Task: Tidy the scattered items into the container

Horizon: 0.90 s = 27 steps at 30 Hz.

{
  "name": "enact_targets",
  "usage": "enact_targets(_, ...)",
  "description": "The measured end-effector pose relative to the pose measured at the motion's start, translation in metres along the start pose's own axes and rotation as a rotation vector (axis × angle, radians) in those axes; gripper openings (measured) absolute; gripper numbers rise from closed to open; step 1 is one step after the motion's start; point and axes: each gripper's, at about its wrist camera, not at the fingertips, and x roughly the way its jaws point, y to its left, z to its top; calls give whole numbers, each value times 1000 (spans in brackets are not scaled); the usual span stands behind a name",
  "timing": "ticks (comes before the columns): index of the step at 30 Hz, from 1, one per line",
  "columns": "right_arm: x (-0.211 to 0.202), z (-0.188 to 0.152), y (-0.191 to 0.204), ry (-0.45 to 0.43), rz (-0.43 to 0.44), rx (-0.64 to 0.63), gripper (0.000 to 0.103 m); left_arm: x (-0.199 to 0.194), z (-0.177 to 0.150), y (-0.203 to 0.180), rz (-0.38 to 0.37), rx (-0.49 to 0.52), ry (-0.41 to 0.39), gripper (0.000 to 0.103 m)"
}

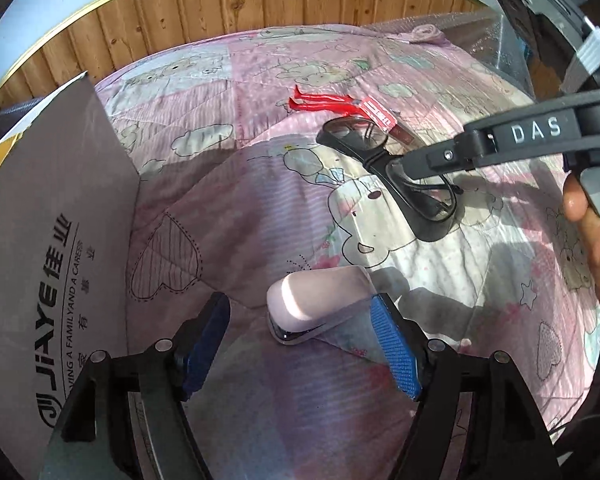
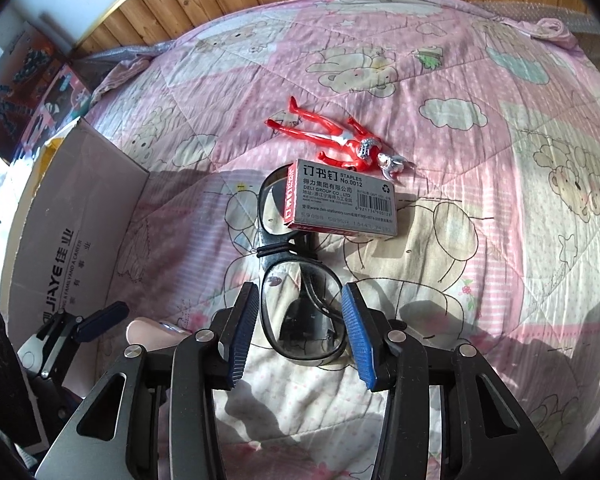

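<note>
Right wrist view hides part of the glasses (image 2: 300, 272): the staple box (image 2: 342, 200) lies over the rim of the far lens, and the near lens sits between the blue pads of the right gripper (image 2: 300, 328), which stands open, its pads beside the frame with a small gap on each side. The red toy figure (image 2: 336, 140) lies just beyond the box, its head touching the box's far corner. Left of them, the cardboard box (image 2: 80, 216) stands on the pink quilt (image 2: 480, 160) with its side flap raised; its inside is cut off from sight. Open quilt spreads to the right and beyond.

Left wrist view shows the left gripper (image 1: 300, 344) wide open, low over the quilt, with a pale pink stapler (image 1: 320, 296) (only partly visible) against its right pad. A hand (image 1: 592, 240) grips the right tool's handle at the frame's edge.
</note>
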Motion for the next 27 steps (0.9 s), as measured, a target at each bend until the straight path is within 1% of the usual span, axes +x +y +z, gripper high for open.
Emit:
enact_targets(2, 1, -1, 3, 7, 2, -9, 47, -3, 3, 1, -4, 11, -21, 74)
enact_targets(6, 2, -1, 2, 10, 0, -6, 47, -5, 11, -8, 13, 139, -73, 74)
enact_targets(8, 3, 0, 1, 9, 1, 1, 47, -4, 12, -12, -11, 206, -85, 73)
enact_targets(9, 3, -1, 0, 10, 1, 2, 47, -4, 12, -15, -19, 237, -86, 65)
enact_targets(10, 3, -1, 0, 11, 2, 2, 47, -4, 11, -17, -20, 262, -84, 61)
enact_targets(11, 3, -1, 0, 12, 2, 2, 47, -4, 10, -18, -22, 279, -82, 59)
enact_targets(13, 3, -1, 1, 13, 5, -1, 47, -5, 7, -21, -33, 295, -85, 59)
enact_targets(16, 3, -1, 2, 13, 7, -4, 47, 3, 2, -26, -14, 331, -66, 59)
enact_targets(18, 3, -1, 3, 13, 7, -4, 47, 8, 0, -29, -21, 339, -57, 56)
enact_targets(19, 3, -1, 3, 13, 8, -5, 47, 8, 0, -29, -23, 333, -63, 54)
enact_targets(20, 3, -1, 3, 13, 9, -5, 47, 8, 1, -28, -26, 311, -64, 43)
enact_targets(21, 3, -1, 3, 13, 10, -6, 47, 9, 4, -25, -30, 259, -51, 29)
enact_targets(22, 3, -1, 3, 12, 9, -7, 47, 11, 7, -18, -35, 168, -20, 27)
enact_targets(24, 3, -1, 3, 13, 11, -8, 47, 15, 11, 1, -61, -75, 52, 27)
enact_targets(25, 3, -1, 3, 12, 11, -8, 47, 15, 12, 5, -68, -143, 65, 27)
enact_targets(26, 2, -1, 3, 12, 11, -6, 47, 14, 13, 5, -59, -163, 59, 27)
enact_targets(27, 2, -1, 3, 10, 14, -4, 47, 14, 13, 3, -49, -163, 55, 28)
